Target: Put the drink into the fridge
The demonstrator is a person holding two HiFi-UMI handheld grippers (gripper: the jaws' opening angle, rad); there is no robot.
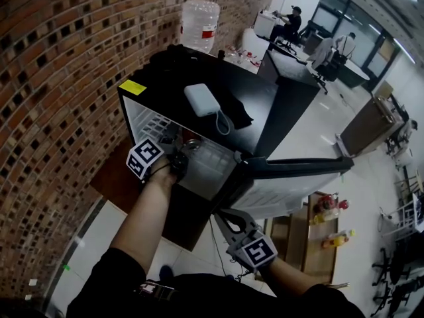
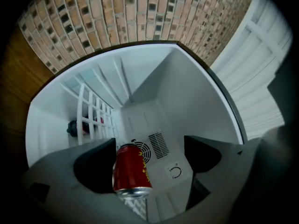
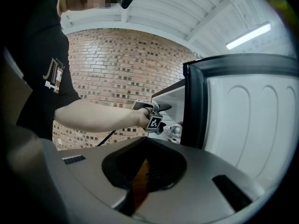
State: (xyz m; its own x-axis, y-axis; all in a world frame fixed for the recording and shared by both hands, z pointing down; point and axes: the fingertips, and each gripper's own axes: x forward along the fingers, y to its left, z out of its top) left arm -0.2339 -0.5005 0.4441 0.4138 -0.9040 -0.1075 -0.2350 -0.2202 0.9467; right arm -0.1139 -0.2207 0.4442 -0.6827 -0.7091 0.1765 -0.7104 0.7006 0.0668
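A red drink can is inside the white fridge, silver end toward the camera. It sits between the jaws of my left gripper, right beside the left finger. A wide gap separates it from the right finger, so the jaws stand open. In the head view my left gripper reaches into the black mini fridge, whose door hangs open to the right. My right gripper is low beside the door's lower edge, shut and empty. The right gripper view shows the can's end.
A white power bank with its cable lies on the fridge top, a big water bottle behind it. A brick wall runs along the left. Bottles stand on a wooden bench at the right. A white wire shelf is in the fridge.
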